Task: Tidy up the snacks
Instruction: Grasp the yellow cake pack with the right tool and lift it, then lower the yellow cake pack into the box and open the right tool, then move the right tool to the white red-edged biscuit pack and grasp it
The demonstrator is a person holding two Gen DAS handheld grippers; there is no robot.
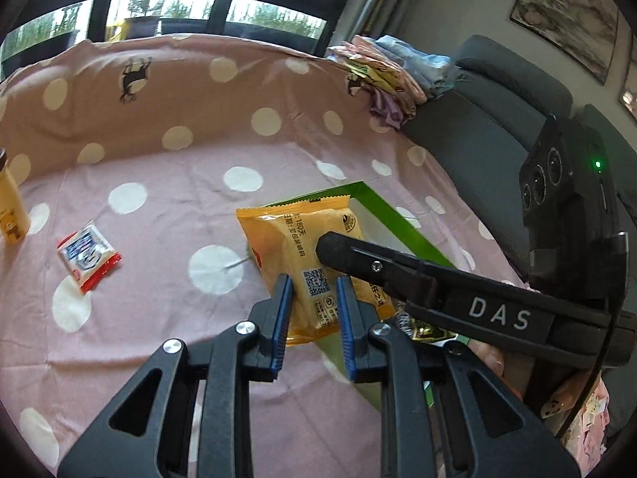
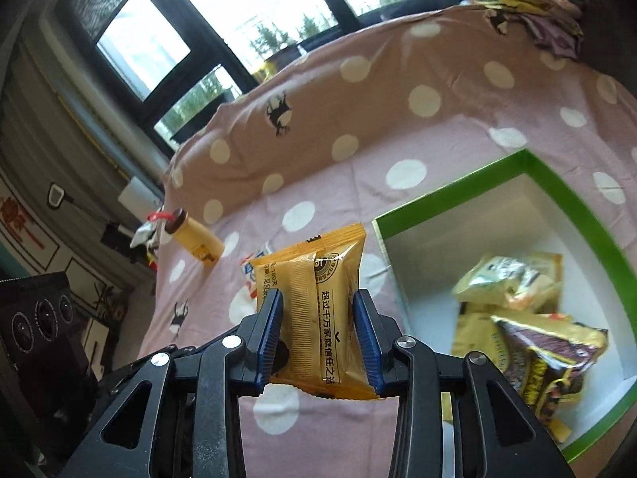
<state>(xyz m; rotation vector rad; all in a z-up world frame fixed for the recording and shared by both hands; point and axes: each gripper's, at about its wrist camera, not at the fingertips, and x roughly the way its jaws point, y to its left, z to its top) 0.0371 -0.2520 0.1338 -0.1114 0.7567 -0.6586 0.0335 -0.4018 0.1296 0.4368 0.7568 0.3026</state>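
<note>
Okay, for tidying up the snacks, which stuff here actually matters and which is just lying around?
Part of the job:
- orange snack packet in the right gripper
- orange packet in the left gripper
- green box
- red-and-white packet

Just lying about:
- folded clothes
- framed picture

Glossy plastic snack packet (image 2: 318,298); matt cotton-like sheet (image 1: 159,183); green box (image 2: 573,199), probably cardboard.

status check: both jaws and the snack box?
Left gripper shut on orange packet. Right gripper shut on its orange packet. Green box open, snacks inside, path clear.
</note>
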